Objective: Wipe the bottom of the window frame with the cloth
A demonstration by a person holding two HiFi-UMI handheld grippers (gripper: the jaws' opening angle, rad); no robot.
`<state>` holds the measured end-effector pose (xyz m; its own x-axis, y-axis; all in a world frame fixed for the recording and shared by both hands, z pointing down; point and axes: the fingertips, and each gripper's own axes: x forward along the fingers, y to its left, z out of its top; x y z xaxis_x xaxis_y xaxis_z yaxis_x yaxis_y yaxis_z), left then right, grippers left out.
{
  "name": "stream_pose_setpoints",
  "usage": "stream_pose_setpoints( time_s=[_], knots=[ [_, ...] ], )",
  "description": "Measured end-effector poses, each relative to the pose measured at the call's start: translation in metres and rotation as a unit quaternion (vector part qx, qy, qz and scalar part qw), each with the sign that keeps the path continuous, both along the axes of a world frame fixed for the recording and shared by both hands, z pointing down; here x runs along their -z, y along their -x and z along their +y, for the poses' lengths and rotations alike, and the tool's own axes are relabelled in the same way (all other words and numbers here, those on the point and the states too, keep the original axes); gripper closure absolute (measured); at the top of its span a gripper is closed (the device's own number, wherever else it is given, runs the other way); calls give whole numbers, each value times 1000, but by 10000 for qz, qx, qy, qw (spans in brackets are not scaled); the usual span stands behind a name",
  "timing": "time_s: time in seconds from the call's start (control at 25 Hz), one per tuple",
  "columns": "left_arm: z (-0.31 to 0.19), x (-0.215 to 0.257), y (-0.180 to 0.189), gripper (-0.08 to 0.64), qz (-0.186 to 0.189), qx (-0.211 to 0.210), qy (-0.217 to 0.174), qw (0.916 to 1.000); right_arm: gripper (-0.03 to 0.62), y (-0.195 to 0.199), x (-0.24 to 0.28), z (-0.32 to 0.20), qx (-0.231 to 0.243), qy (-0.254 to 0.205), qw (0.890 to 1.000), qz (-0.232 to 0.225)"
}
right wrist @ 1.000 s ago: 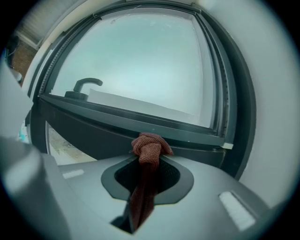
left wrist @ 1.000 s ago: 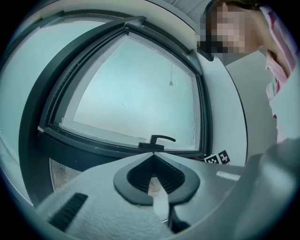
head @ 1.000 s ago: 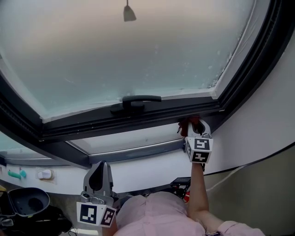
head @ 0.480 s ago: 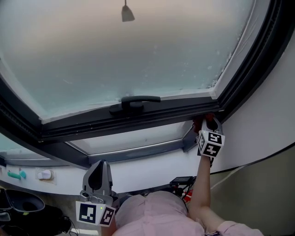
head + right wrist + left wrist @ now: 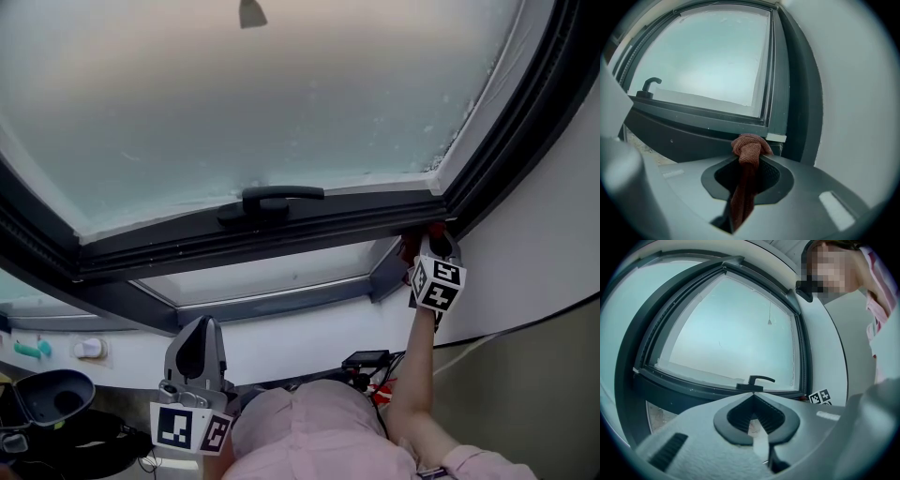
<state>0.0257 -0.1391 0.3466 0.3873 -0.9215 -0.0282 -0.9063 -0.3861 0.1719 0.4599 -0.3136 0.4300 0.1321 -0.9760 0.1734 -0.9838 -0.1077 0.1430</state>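
Observation:
A dark grey window frame point(image 5: 281, 234) runs across the head view, its bottom rail point(image 5: 693, 117) also seen in the right gripper view. My right gripper point(image 5: 429, 246) is raised to the rail's right corner, shut on a reddish-brown cloth point(image 5: 749, 146) whose bunched end presses at the frame's lower right corner. The cloth point(image 5: 412, 246) shows as a red patch beside the gripper in the head view. My left gripper point(image 5: 195, 352) hangs low at the left, shut with nothing between its jaws, away from the frame. The left gripper point(image 5: 753, 404) faces the window from below.
A black window handle point(image 5: 272, 199) sits mid-rail. A white wall point(image 5: 544, 244) bounds the frame on the right. A white sill point(image 5: 281, 342) runs below, with a white knob point(image 5: 89, 349) and a teal object point(image 5: 33, 350) at left. A dark bin point(image 5: 52, 398) stands at the lower left.
My right gripper has slid rightward and slightly up along the bottom rail with the cloth, reaching the right corner. The left gripper has stayed low.

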Motion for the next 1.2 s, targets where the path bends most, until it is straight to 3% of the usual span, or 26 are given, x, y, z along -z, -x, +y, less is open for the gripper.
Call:
stream_pose_setpoints(
  time_s=[0.12,0.32,0.56,0.8,1.2],
  knots=[
    [1,0,-1,565,5,11,10,10000,531,-1,-2,1,5,24,10000,15],
    [1,4,2,565,4,59,-64,10000,531,-21,-4,-5,-416,233,9988,-148],
    [9,-2,7,565,17,125,18,9999,531,-20,-6,-3,-311,108,9994,-134],
    [11,-4,9,565,12,83,73,9999,532,-36,-9,-5,-622,192,9977,-190],
    [20,-11,4,565,-58,-14,243,9997,532,-40,-10,-7,-556,94,9982,-198]
  ],
)
